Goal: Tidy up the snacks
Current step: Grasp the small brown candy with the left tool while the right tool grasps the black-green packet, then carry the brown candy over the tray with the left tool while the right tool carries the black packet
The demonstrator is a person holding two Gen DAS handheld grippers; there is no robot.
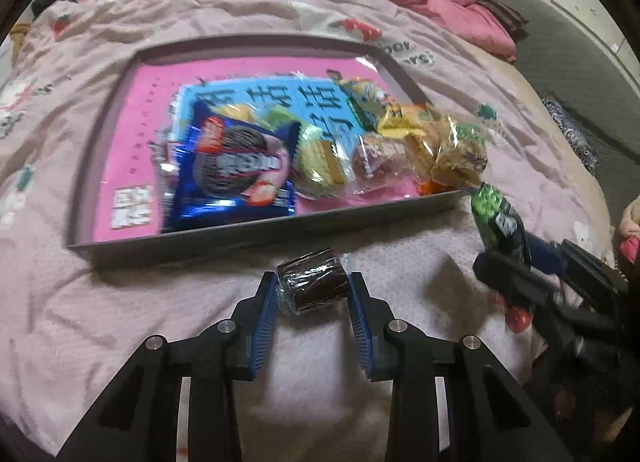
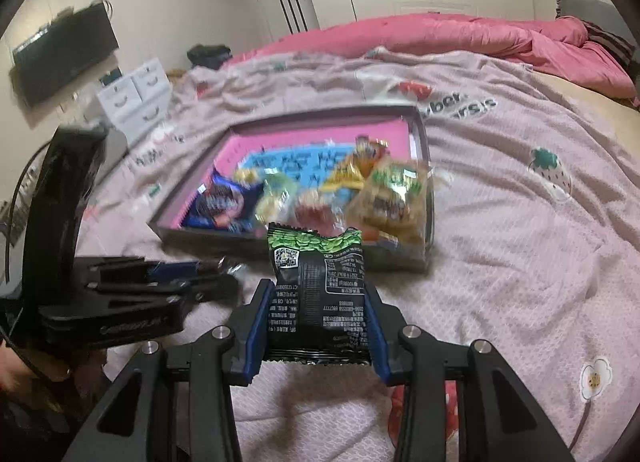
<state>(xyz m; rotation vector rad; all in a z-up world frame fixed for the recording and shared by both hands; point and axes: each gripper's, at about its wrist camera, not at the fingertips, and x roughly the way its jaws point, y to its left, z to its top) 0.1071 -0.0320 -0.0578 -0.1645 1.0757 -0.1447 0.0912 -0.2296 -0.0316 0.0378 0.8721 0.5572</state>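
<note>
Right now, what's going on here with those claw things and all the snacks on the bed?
A person is sorting snacks into a shallow box on the bed, using a handheld gripper in each hand. The left gripper has its fingers closed on a small wrapped chocolate cake, just short of the box. The right gripper holds a black and green snack packet upright, also outside the box. Several snacks, including a blue cookie pack, already lie inside.

We cannot read the blurred print on the snack packets (image 1: pixel 320 142) in the tray (image 1: pixel 260 230). The right gripper (image 1: pixel 520 262) smears at our left view's edge, its fingertips hidden behind the green packet (image 1: pixel 498 218). The blue bag's (image 1: pixel 276 102) lower half lies covered.
</note>
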